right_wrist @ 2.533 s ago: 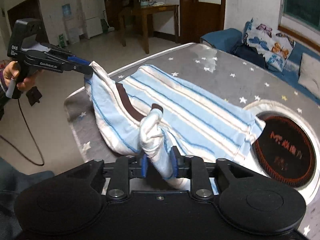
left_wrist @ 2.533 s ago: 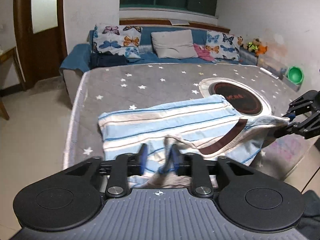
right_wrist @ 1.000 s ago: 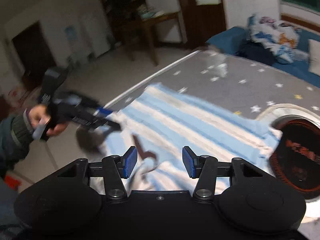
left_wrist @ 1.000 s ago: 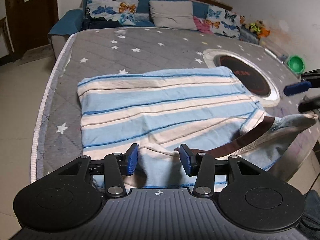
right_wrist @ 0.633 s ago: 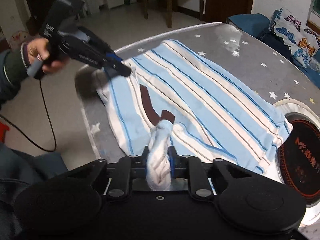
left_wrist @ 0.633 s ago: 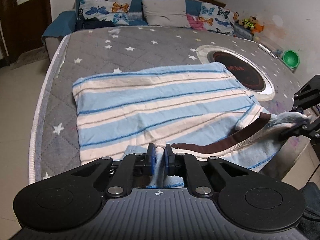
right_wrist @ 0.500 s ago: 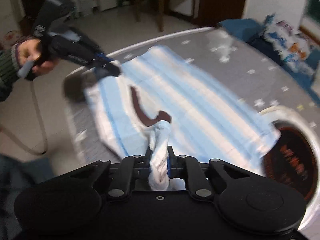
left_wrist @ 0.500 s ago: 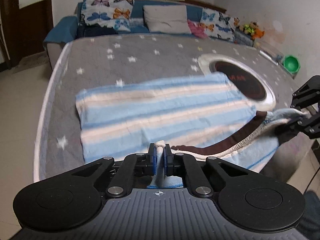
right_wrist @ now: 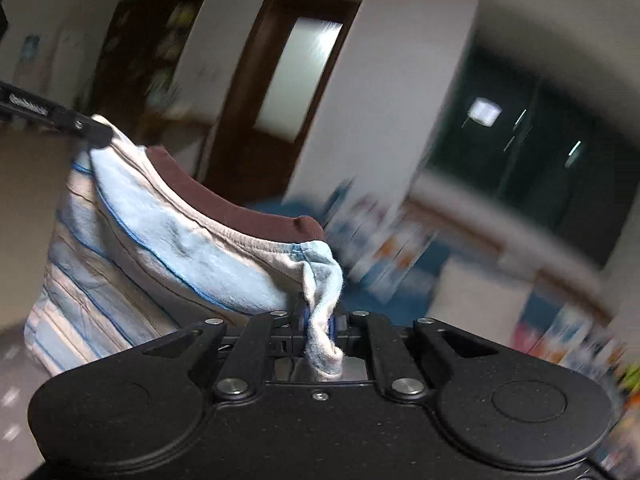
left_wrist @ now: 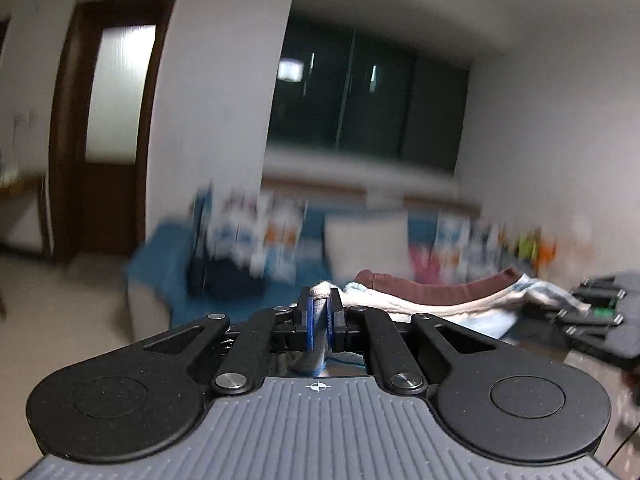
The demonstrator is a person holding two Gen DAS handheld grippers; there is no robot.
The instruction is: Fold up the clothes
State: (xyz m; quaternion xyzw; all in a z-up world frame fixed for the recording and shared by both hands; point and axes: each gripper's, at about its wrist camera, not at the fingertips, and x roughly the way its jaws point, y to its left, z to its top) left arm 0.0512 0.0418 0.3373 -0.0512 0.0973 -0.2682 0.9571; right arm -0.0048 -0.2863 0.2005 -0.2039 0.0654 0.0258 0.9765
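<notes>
Striped shirt (right_wrist: pixel 160 248) held aloft, stretched between both grippers. Left gripper (left_wrist: pixel 319 322): jaws clamped on a pinch of cloth at one end of the brown collar (right_wrist: pixel 224 208). Right gripper (right_wrist: pixel 320 320): jaws clamped on the collar's other end. Shirt body hangs below the collar; background blurred.
</notes>
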